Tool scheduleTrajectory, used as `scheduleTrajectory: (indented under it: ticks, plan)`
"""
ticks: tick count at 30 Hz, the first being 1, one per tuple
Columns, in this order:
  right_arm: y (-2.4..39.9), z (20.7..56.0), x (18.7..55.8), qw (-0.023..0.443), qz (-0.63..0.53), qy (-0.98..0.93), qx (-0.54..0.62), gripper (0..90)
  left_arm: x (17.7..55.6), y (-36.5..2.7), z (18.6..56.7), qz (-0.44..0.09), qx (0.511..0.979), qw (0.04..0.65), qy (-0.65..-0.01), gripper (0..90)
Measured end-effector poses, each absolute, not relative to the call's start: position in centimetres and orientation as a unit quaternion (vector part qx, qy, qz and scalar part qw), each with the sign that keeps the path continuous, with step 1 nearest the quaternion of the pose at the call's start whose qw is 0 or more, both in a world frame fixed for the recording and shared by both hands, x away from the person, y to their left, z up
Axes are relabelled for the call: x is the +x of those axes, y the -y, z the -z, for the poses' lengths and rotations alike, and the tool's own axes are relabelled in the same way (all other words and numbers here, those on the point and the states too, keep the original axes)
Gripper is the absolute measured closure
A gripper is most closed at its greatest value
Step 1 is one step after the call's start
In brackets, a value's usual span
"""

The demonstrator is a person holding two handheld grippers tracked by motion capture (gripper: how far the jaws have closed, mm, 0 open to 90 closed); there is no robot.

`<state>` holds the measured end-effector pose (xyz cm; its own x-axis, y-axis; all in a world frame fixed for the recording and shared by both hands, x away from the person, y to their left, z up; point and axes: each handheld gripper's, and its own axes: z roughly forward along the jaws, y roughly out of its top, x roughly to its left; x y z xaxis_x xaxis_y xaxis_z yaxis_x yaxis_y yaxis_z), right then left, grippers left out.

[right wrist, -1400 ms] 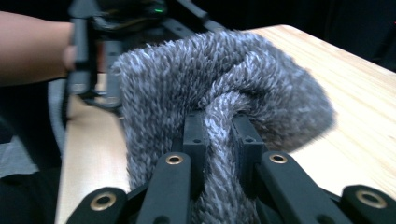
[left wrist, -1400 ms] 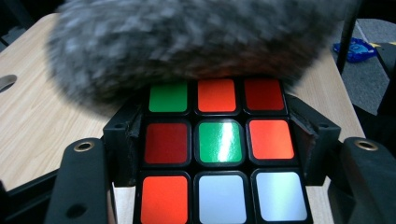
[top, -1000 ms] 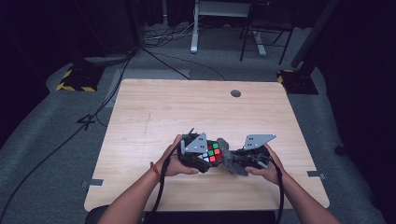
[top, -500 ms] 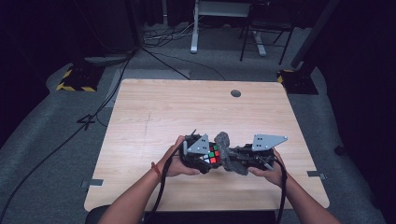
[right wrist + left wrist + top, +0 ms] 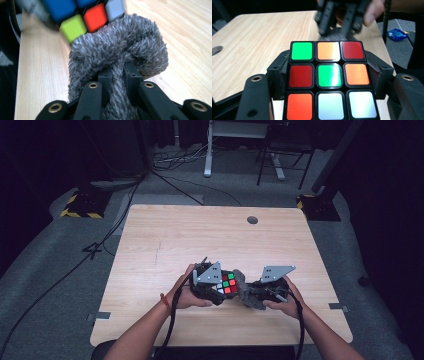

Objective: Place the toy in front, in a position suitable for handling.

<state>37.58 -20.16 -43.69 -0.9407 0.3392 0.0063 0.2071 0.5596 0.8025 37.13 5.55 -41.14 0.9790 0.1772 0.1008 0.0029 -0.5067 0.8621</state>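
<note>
A puzzle cube (image 5: 226,283) with coloured stickers sits between the jaws of my left gripper (image 5: 214,285), which is shut on its two sides near the table's front. In the left gripper view the cube (image 5: 328,80) shows green, orange, red and white squares. My right gripper (image 5: 255,295) is shut on a bunched grey fluffy cloth (image 5: 244,290). The cloth (image 5: 120,65) presses against the cube (image 5: 82,15) in the right gripper view, where blue, red, lime and grey squares show. The right gripper's black jaws (image 5: 338,17) appear blurred beyond the cube.
The light wooden table (image 5: 165,240) has a round cable hole (image 5: 252,220) near its far edge. Cables trail from both grippers over the front edge. Beyond the table stand a desk leg (image 5: 207,150), a chair base (image 5: 272,160) and floor cables.
Both grippers, with the cube and the cloth, have shifted slightly along the front of the table; the right gripper's grey plate has swung a little.
</note>
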Motion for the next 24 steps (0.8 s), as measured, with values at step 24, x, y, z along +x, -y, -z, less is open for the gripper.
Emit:
scheduleTrajectory:
  ticks: [24]
  plan:
    - [20.4, 42.0, 37.5, 0.104, -0.483, -0.853, 0.169, 79.6, 37.0, -4.9, 41.6, -0.074, 0.867, 0.491, -0.045, 33.8]
